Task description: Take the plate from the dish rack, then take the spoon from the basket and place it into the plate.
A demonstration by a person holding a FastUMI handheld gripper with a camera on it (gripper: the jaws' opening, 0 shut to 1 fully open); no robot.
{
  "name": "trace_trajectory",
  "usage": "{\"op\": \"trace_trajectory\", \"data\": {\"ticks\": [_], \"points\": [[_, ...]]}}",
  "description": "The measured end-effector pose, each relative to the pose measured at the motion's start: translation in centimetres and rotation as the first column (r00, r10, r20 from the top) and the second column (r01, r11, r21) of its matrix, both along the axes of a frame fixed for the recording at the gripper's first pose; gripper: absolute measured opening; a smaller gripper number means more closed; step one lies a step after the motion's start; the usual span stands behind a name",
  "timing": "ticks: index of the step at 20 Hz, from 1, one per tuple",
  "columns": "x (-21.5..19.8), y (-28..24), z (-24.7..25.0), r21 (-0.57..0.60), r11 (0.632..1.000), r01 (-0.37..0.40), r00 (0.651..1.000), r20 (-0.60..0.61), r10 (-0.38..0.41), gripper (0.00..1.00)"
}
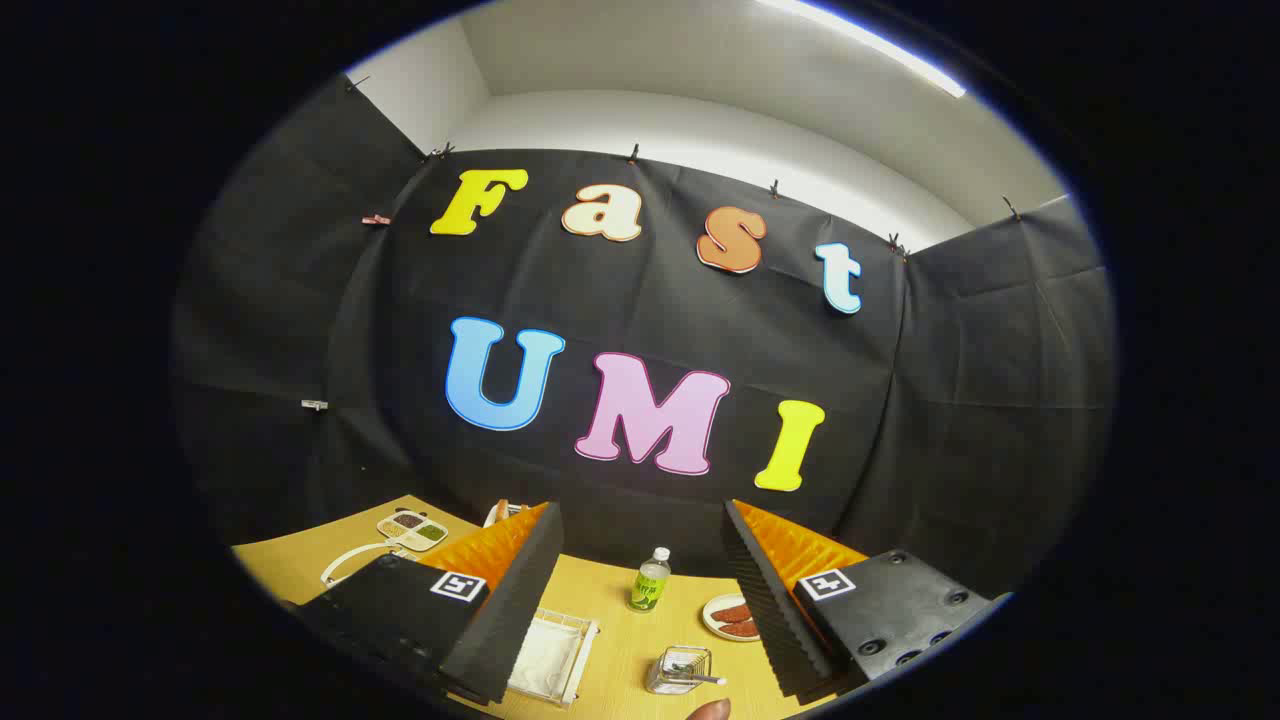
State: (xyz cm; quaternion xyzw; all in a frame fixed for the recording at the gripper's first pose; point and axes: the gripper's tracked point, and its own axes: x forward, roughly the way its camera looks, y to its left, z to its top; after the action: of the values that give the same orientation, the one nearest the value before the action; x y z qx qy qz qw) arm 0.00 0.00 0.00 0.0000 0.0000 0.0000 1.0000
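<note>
The gripper [640, 600] hangs released, fingers wide apart and empty, above the table [610, 600]; between them lie the dish rack [553, 655] holding the plate at left; the basket [680, 670] with the spoon [700, 678] nearer right.

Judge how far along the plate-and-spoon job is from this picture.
Nothing looks done. The plate sits in the white dish rack and the spoon in its small basket, both between the fingers. The claw is open and holds nothing. Taking the plate, then moving the spoon, remains.
</note>
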Motion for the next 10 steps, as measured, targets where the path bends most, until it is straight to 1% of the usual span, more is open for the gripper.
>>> {"op": "trace_trajectory", "data": {"ticks": [10], "points": [[0.8,-0.3,-1.7,0.057,0.998,0.022,0.998,-0.054,-0.019,0.97]]}}
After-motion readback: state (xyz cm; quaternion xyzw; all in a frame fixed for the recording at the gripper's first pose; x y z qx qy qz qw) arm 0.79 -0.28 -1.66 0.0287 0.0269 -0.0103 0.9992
